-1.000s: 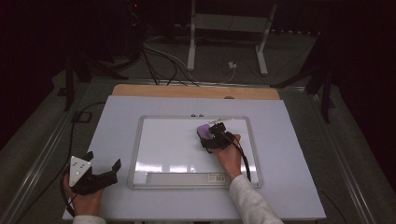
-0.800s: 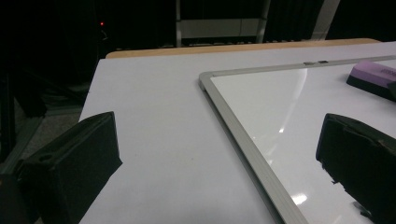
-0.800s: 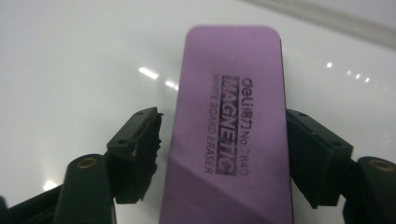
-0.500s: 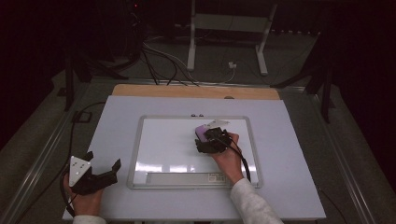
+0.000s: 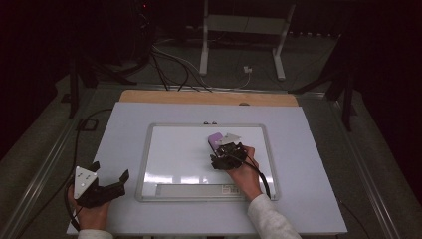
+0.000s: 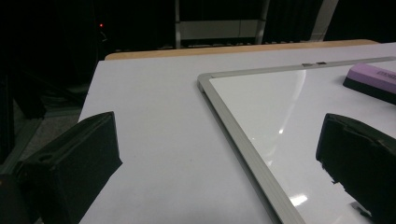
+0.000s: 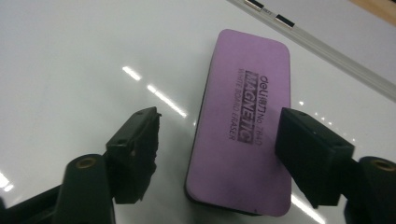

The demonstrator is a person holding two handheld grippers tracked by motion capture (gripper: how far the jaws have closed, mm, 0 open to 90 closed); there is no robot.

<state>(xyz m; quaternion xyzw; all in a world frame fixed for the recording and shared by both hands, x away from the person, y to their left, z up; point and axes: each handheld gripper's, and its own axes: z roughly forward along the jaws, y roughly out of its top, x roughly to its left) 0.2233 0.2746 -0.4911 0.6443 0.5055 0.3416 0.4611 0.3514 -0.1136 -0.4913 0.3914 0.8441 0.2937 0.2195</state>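
The left hand-held gripper [image 5: 110, 180] rests at the near left corner of the bench [image 5: 124, 129], jaws wide and empty, pointing at the whiteboard [image 5: 174, 149]. Farther in, the right hand-held gripper [image 7: 217, 142] hovers with its jaws spread either side of the purple eraser [image 7: 245, 121], which lies flat on the whiteboard's upper right part; the jaws have just been closing a little, yet neither pad touches it. To grip well, it should probably come down square over the long sides and close evenly, so the eraser does not twist. In the high view the right hand [image 5: 244, 172] covers much of the eraser [image 5: 215, 139], and the printed lettering is only partly legible.
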